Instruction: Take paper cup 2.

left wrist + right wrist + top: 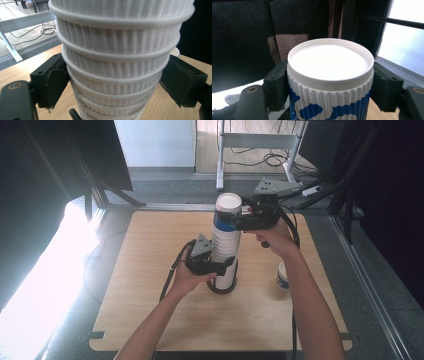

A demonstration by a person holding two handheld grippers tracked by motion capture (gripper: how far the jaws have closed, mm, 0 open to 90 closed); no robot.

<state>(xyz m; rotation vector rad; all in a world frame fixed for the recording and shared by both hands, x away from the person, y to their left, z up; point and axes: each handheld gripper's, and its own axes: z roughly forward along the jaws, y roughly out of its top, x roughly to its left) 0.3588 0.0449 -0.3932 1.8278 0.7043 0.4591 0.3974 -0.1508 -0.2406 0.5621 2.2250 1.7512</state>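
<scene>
- A tall stack of ribbed white paper cups (224, 251) is seen standing upright near the middle of the wooden tabletop (150, 270) in the high view.
- The foot of the stack is ringed by a dark round base (223, 289) that rests on the tabletop.
- The left tool (226, 265) is held low on the stack, with its two black jaws set on opposite sides of the cups.
- In the left gripper view the ribbed stack (117, 62) is seen between the jaws of the left tool (113, 85), which are pressed against its sides; the tool is clamped on the stack.
- The right tool (239, 216) is held at the top of the stack, level with the uppermost cup (228, 211).
- In the right gripper view the top cup (329, 82), white with blue patches on its ribbed wall, is gripped just under its rim by the jaws of the right tool (329, 87), one on each side; the tool is clamped on that cup.
- The top cup is still seated on the stack.
- A single cup (283, 276) with blue marking is seen on the tabletop to the right of the stack, apart from it and partly covered by the right forearm (310, 305).
- Floor, cables and a metal frame (260, 142) are visible beyond the far edge of the tabletop.
</scene>
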